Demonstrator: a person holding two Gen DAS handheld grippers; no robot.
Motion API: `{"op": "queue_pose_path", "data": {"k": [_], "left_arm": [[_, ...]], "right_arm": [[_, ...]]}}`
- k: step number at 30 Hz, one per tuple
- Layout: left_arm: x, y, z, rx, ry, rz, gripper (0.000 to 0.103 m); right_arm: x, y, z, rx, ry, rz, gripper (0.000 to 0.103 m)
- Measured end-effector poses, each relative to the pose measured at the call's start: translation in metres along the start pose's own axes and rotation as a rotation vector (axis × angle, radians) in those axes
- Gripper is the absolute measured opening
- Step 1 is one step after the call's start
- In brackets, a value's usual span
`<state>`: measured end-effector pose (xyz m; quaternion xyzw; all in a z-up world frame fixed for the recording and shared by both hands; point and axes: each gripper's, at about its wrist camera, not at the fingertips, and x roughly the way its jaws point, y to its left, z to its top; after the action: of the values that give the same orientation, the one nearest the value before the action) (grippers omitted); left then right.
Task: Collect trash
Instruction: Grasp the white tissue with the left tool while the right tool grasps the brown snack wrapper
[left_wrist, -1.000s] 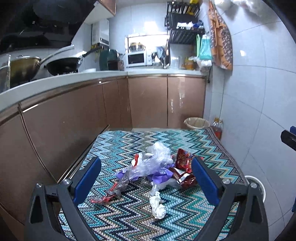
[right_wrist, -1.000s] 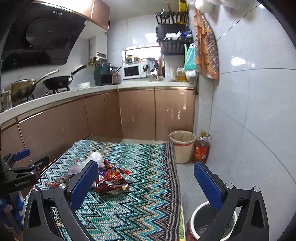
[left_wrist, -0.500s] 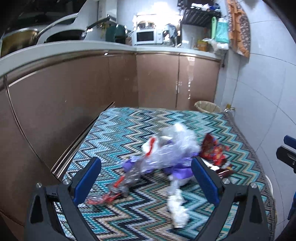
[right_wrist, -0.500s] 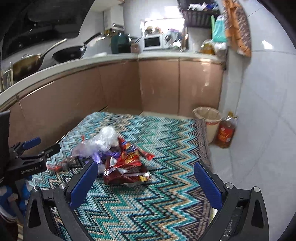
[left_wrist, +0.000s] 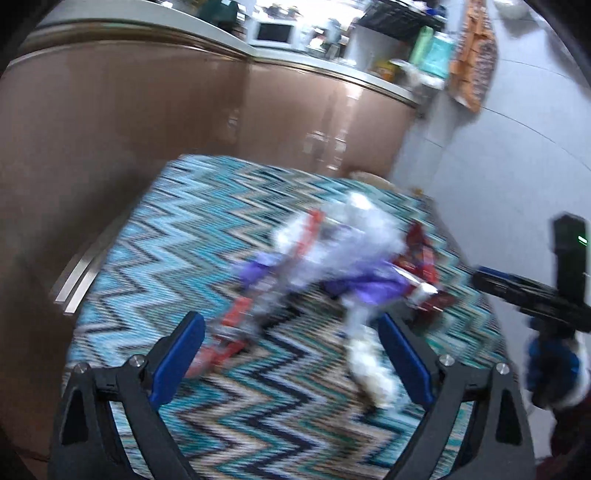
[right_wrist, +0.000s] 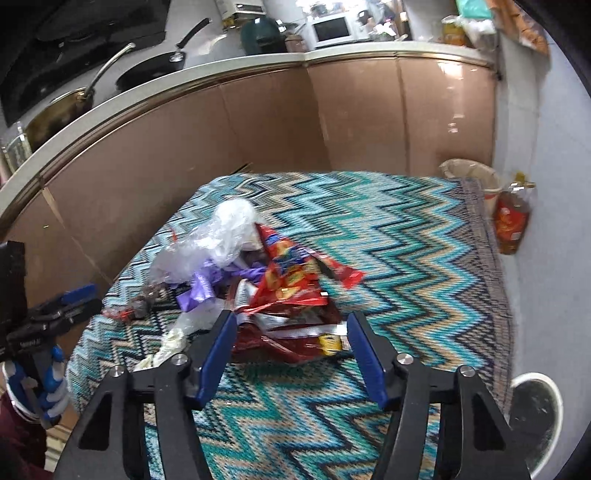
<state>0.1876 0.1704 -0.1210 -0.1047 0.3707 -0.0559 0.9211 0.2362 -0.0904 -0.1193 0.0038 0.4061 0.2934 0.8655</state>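
Observation:
A heap of trash lies on a zigzag rug (right_wrist: 406, 266): a clear plastic bag (right_wrist: 221, 236), purple plastic (right_wrist: 199, 291), red snack wrappers (right_wrist: 291, 291) and a crumpled white tissue (left_wrist: 369, 365). My right gripper (right_wrist: 290, 338) is open, its blue fingers on either side of the near edge of the red wrappers, holding nothing. My left gripper (left_wrist: 291, 349) is open and empty, low over the rug just before the heap; that view is blurred. A thin red wrapper (left_wrist: 229, 332) lies near its left finger.
Brown cabinets (right_wrist: 258, 122) run along the left and back. A lined waste bin (right_wrist: 471, 179) and a bottle of oil (right_wrist: 511, 221) stand by the tiled wall at the far right. A round white container (right_wrist: 535, 410) sits at the rug's near right corner.
Both grippers have dropped and moved forward to the trash heap. The right jaws have narrowed and now flank the red wrappers. The left gripper stays open.

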Motion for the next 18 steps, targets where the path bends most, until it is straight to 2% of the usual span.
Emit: {"op": "queue_pose_path", "data": {"k": [1, 5, 10, 14, 16, 17, 18], "left_arm": [[0.007, -0.010, -0.002, 0.013, 0.025, -0.034, 0.090], [0.034, -0.039, -0.007, 0.063, 0.123, -0.105, 0.070], [0.067, -0.057, -0.020, 0.087, 0.233, -0.116, 0.057], [0.078, -0.058, -0.031, 0.080, 0.283, -0.104, 0.039], [0.075, -0.058, -0.033, 0.084, 0.275, -0.096, 0.033], [0.074, -0.058, -0.033, 0.077, 0.274, -0.097, 0.026], [0.072, -0.057, -0.034, 0.071, 0.274, -0.098, 0.021]], "right_arm": [[0.004, 0.002, -0.001, -0.008, 0.012, 0.026, 0.059], [0.018, 0.016, -0.004, -0.079, 0.053, 0.094, 0.056], [0.032, 0.026, -0.008, -0.150, 0.097, 0.126, 0.051], [0.046, 0.027, -0.012, -0.182, 0.134, 0.125, 0.050], [0.050, 0.027, -0.014, -0.192, 0.148, 0.121, 0.042], [0.053, 0.027, -0.016, -0.195, 0.153, 0.121, 0.038], [0.054, 0.028, -0.018, -0.197, 0.160, 0.123, 0.028]]}}
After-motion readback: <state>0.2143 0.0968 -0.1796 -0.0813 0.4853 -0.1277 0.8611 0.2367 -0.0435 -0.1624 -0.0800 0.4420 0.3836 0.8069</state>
